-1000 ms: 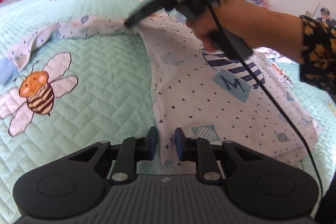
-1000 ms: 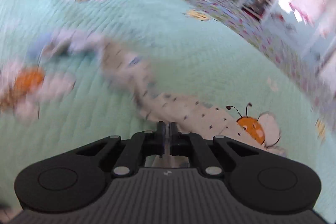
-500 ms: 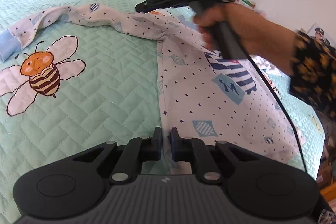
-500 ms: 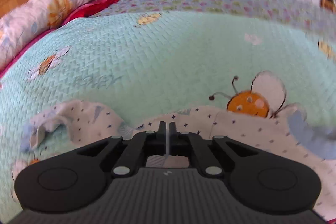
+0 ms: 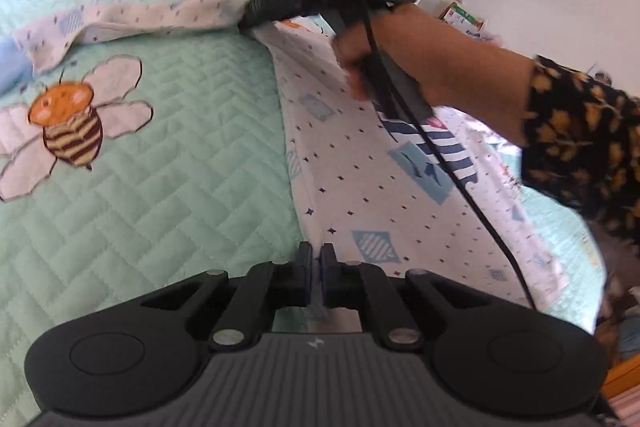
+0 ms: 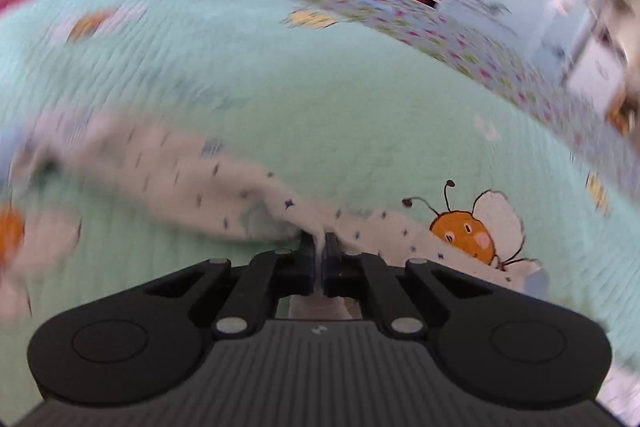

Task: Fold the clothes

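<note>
Listing from the left of the left wrist view: a mint-green quilted bedspread (image 5: 168,187) with a herringbone stitch, bearing an embroidered bee with an orange face and brown-striped body (image 5: 68,131). Next, a white child's top printed with small navy stars and pale blue diamonds (image 5: 360,187), lying spread on the bedspread; one long sleeve (image 5: 140,19) stretches leftward to a pale blue cuff at the frame edge. A navy-striped patch and a blue square with dark lettering sit on its chest; the letter is too blurred to read.

Left gripper (image 5: 316,267): black two-finger tool, jaws closed on the top's near side edge, cloth visible between the pads.

Right gripper (image 5: 256,15): black, gripped by a hand (image 5: 372,55) with a dark sleeve of yellow floral print (image 5: 580,147); a black cable trails from it and a green light shows on its body. Its tip meets the top where sleeve joins body.

Writing: pale lettering on a far blue panel, partly legible as "...ET WEDDING".

Right wrist view, heavily motion-blurred: the right gripper (image 6: 319,247) has jaws clamped on a bunched fold of the top (image 6: 180,187), the sleeve trailing left. Shown only here: a second bee motif (image 6: 468,231) beside the cloth, a red and floral pillow band at upper left, and bright furniture at upper right, indistinct.
</note>
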The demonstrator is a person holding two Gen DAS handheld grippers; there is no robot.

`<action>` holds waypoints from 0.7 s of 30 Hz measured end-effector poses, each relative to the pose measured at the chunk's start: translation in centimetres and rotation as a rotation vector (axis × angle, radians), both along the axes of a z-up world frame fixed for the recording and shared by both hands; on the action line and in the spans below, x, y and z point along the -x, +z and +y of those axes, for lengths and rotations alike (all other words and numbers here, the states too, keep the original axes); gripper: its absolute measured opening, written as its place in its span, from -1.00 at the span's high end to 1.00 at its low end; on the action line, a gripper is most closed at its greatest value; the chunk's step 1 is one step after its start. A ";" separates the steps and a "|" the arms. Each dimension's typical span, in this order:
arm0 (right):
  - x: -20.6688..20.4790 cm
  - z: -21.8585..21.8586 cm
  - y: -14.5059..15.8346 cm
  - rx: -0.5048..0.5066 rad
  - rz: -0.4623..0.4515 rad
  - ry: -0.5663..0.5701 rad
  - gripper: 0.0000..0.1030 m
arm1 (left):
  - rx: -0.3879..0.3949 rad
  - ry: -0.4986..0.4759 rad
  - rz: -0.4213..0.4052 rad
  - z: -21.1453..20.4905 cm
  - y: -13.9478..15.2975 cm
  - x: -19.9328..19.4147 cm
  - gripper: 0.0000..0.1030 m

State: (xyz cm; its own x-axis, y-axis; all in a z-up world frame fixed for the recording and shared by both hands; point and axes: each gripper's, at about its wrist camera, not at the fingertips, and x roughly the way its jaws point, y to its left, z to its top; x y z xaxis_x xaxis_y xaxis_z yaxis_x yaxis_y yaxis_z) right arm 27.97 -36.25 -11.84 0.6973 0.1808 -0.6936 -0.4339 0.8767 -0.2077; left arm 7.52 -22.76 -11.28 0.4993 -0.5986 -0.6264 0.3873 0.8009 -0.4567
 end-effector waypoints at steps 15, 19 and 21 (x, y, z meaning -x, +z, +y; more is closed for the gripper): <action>-3.7 -2.6 0.7 -0.360 0.124 -0.145 0.18 | 0.059 0.063 0.095 1.3 -0.2 -0.3 0.93; -2.0 -2.2 2.5 -0.337 0.109 -0.087 -0.10 | 0.114 0.098 0.156 2.0 -0.6 -1.0 0.91; -0.3 -3.0 3.5 -0.366 0.102 -0.079 -0.11 | 0.149 0.124 0.181 2.3 -0.8 -1.0 0.91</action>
